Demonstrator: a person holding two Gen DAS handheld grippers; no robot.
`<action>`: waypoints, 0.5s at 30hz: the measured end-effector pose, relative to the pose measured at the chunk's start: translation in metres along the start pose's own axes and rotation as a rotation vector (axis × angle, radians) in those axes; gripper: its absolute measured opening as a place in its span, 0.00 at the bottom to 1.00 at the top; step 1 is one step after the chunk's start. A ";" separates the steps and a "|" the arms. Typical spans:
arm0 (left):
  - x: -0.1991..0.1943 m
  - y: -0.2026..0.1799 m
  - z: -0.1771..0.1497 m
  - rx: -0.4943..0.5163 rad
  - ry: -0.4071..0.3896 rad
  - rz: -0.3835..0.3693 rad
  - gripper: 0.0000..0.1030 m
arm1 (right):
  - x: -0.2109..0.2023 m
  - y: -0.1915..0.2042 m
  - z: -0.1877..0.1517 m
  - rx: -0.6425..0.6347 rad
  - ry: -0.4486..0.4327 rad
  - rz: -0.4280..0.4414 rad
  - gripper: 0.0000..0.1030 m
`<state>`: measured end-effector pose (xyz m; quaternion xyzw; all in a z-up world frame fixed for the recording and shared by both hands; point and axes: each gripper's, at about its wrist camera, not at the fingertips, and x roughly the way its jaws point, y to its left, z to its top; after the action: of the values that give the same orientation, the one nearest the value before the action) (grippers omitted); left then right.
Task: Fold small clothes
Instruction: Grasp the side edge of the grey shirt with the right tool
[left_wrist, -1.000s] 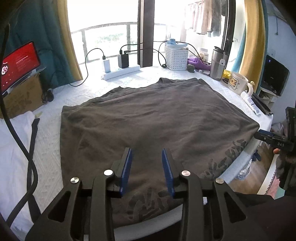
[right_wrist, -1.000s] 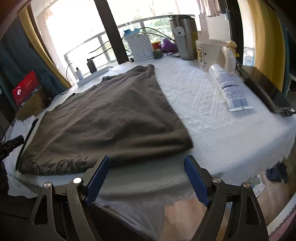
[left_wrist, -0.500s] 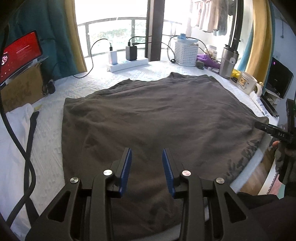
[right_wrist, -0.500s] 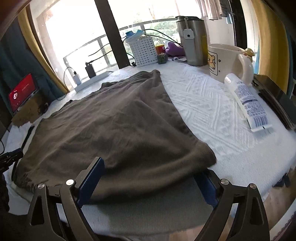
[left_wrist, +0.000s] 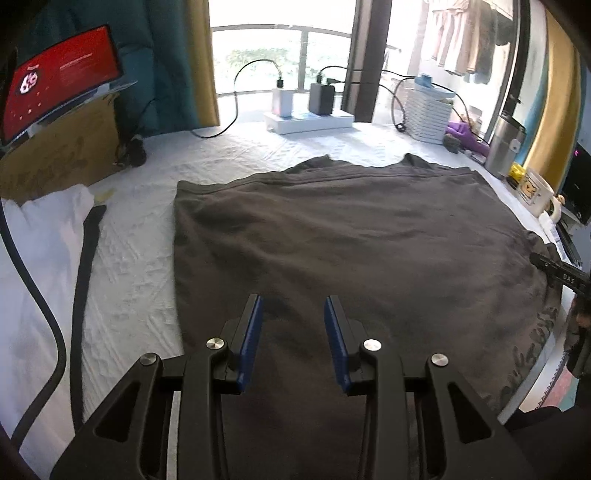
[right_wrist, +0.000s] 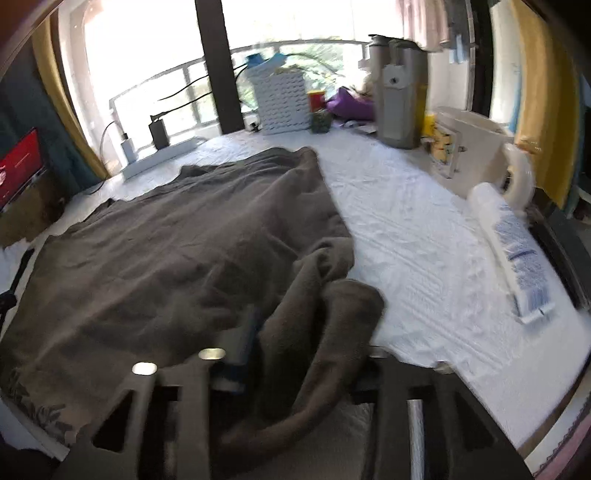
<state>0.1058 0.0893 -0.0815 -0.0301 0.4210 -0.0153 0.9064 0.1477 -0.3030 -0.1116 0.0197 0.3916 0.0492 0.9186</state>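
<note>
Right tongs angled down, just closed on bunched corner of dark shirt | left tongs part-open, empty, over shirt's near hem | shirt flat on white bench | vs earlier: corner now rucked up

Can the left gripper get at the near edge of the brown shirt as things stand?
Probably yes. The left gripper hangs just over the brown shirt with jaws apart and nothing between them or beneath but cloth. The right gripper, closing on the shirt's far corner, is well clear.
</note>
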 end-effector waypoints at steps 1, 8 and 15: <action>0.002 0.003 0.001 -0.005 0.002 -0.001 0.33 | 0.000 -0.001 0.002 -0.004 0.011 0.009 0.24; 0.008 0.020 0.013 -0.028 -0.007 -0.014 0.33 | -0.018 0.013 0.030 -0.020 -0.024 0.034 0.22; 0.011 0.030 0.021 -0.038 -0.020 -0.032 0.33 | -0.028 0.036 0.059 -0.056 -0.061 0.047 0.22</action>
<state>0.1292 0.1197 -0.0788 -0.0542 0.4118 -0.0213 0.9094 0.1684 -0.2696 -0.0482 0.0045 0.3611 0.0810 0.9290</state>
